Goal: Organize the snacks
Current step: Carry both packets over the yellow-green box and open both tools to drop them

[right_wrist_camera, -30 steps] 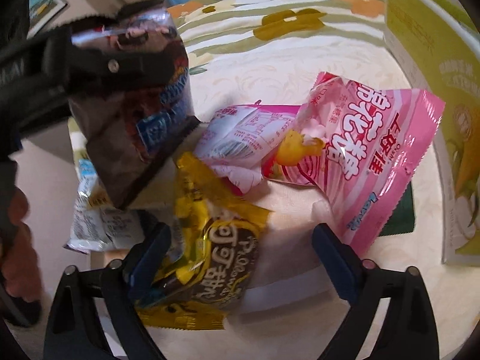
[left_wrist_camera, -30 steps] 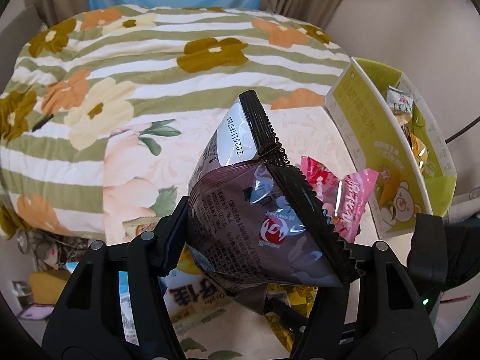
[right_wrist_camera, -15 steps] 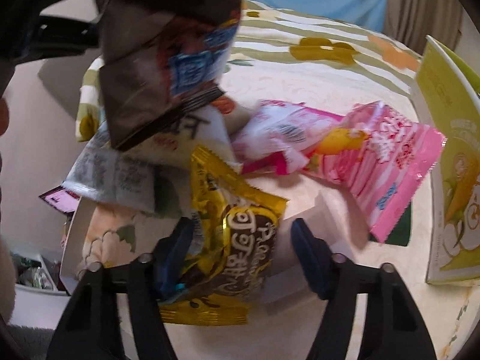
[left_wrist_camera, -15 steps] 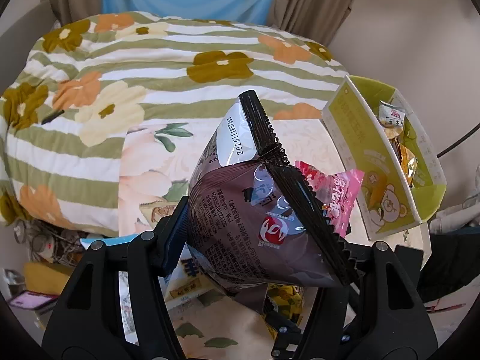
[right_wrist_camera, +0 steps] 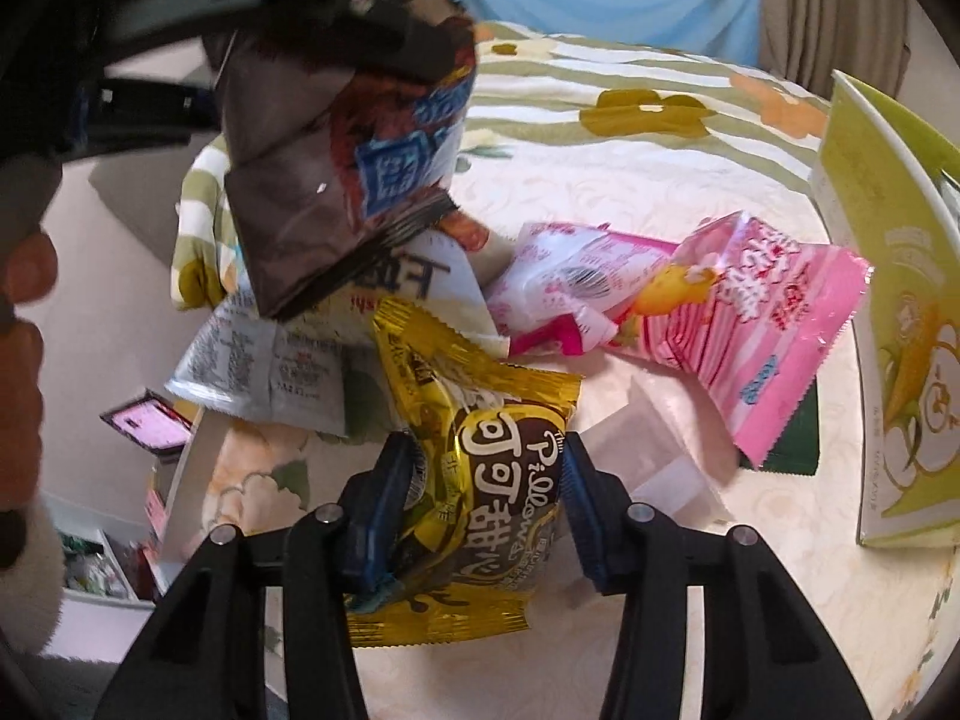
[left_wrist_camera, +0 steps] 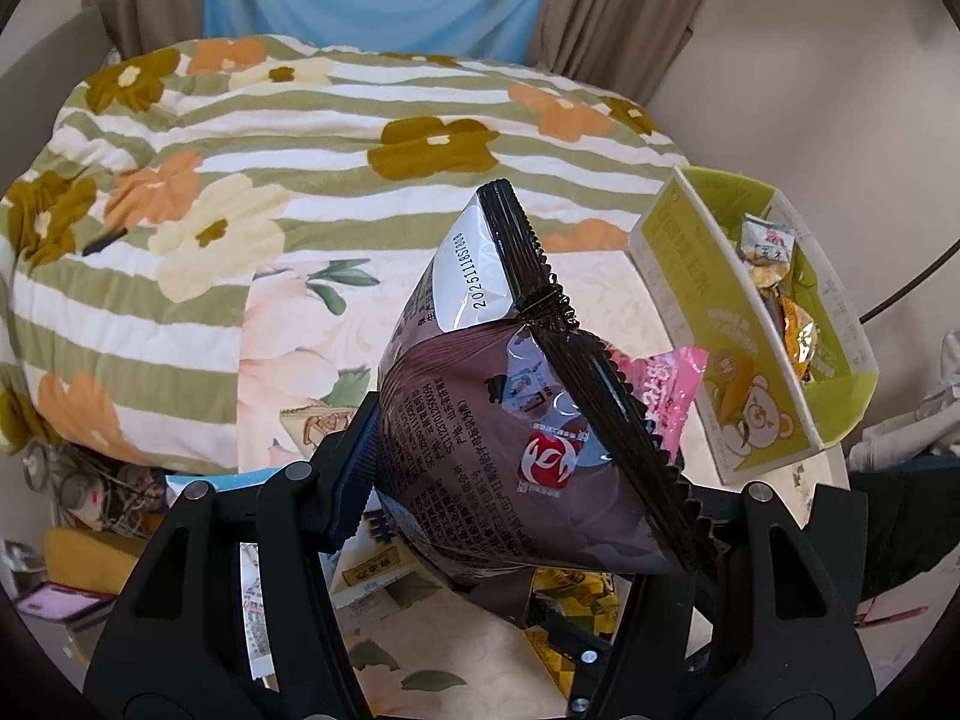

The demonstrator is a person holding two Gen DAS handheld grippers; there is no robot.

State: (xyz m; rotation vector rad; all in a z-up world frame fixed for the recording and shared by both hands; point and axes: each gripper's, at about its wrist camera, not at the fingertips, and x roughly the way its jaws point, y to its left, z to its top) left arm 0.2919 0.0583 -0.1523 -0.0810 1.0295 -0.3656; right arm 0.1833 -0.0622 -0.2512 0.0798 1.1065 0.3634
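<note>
My left gripper [left_wrist_camera: 528, 480] is shut on a dark brown snack bag [left_wrist_camera: 516, 420] and holds it up above the table; the bag also shows at the upper left of the right wrist view [right_wrist_camera: 342, 150]. My right gripper [right_wrist_camera: 489, 480] is shut on a yellow Pillows snack bag [right_wrist_camera: 480, 468] low over the table. A pink snack bag [right_wrist_camera: 750, 324] and a smaller pink-white bag [right_wrist_camera: 570, 276] lie on the table ahead. A white bag [right_wrist_camera: 288, 360] lies to the left under the brown bag. The green snack box [left_wrist_camera: 750, 330] stands at the right and holds several small packets.
A floral cloth covers the table [right_wrist_camera: 660, 180]. A striped flowered quilt [left_wrist_camera: 240, 180] lies behind it. The green box's side [right_wrist_camera: 888, 300] rises at the right edge of the right wrist view. The table's left edge drops to clutter on the floor [left_wrist_camera: 78, 480].
My left gripper has lifted the brown bag higher and back from the table. My right gripper has closed onto the yellow bag and raised it slightly.
</note>
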